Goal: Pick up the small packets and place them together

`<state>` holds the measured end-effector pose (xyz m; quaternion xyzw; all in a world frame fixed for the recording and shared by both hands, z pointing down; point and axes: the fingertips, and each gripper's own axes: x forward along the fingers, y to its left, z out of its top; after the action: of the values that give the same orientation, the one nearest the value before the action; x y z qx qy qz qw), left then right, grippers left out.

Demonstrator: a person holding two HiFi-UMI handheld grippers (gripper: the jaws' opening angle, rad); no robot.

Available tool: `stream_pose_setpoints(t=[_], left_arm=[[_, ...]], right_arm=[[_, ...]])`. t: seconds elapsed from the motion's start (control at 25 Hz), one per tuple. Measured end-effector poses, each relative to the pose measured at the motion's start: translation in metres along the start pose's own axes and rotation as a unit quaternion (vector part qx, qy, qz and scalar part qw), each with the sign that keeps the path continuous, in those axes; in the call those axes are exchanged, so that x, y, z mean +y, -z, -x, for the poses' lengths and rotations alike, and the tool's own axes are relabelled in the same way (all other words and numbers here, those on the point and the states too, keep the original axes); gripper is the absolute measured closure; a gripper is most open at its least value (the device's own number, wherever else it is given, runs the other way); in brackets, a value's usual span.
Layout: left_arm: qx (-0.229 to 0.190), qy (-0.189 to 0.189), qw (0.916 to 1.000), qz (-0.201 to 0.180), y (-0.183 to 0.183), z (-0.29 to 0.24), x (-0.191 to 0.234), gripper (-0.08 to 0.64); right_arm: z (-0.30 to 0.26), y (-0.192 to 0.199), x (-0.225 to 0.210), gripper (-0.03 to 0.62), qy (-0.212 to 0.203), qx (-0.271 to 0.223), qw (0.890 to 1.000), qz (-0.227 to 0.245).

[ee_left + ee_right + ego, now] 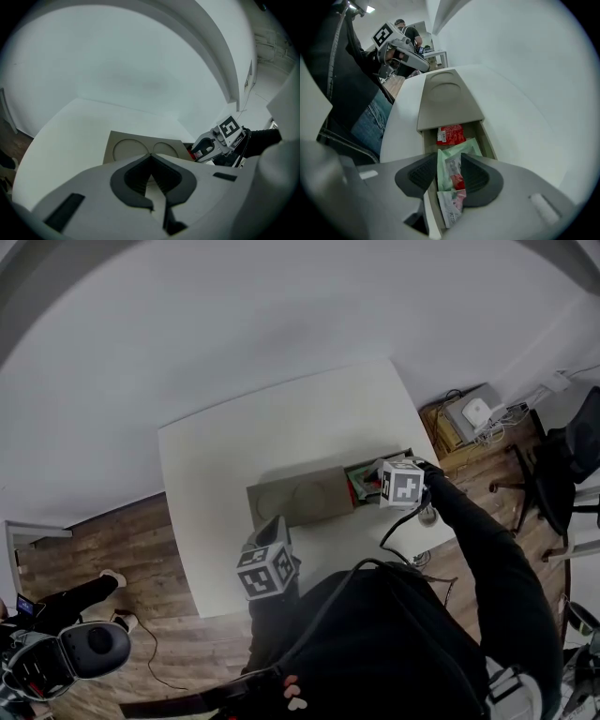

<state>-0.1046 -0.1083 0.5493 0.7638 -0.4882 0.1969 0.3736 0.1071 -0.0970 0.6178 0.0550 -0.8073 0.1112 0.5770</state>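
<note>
A flat beige box (300,498) lies on the white table (225,456); its lid (445,98) has two round recesses. The open end holds small packets: a red one (450,134), a pale green one (464,149) and a white-and-pink one (452,206). My right gripper (449,161) points steeply down over this compartment, open, with the green packet showing in the gap between its pads. My left gripper (150,159) hovers near the box's front left, shut and empty. In the head view the right gripper (373,480) is at the box's right end and the left gripper (272,529) is near the table's front.
An office chair (553,465) stands at the right. A low wooden stand (450,427) with a white device and cables is beyond the table's right corner. Another person's leg (80,596) and gear show on the wooden floor at the lower left.
</note>
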Motion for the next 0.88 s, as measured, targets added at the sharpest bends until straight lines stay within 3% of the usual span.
stream_pose_setpoints(t=[0.52, 0.72, 0.88], left_arm=[[0.002, 0.008, 0.9999, -0.007, -0.003, -0.003, -0.002, 0.561], [0.003, 0.01, 0.9999, -0.009, -0.003, -0.002, -0.004, 0.56], [0.004, 0.011, 0.9999, -0.012, -0.002, -0.003, -0.005, 0.561]], right_arm=[[-0.022, 0.014, -0.018, 0.466, 0.04, 0.029, 0.999, 0.007], [-0.026, 0.02, -0.026, 0.549, 0.074, 0.019, 0.997, 0.003], [-0.006, 0.011, -0.019, 0.565, 0.074, 0.019, 0.997, -0.016]])
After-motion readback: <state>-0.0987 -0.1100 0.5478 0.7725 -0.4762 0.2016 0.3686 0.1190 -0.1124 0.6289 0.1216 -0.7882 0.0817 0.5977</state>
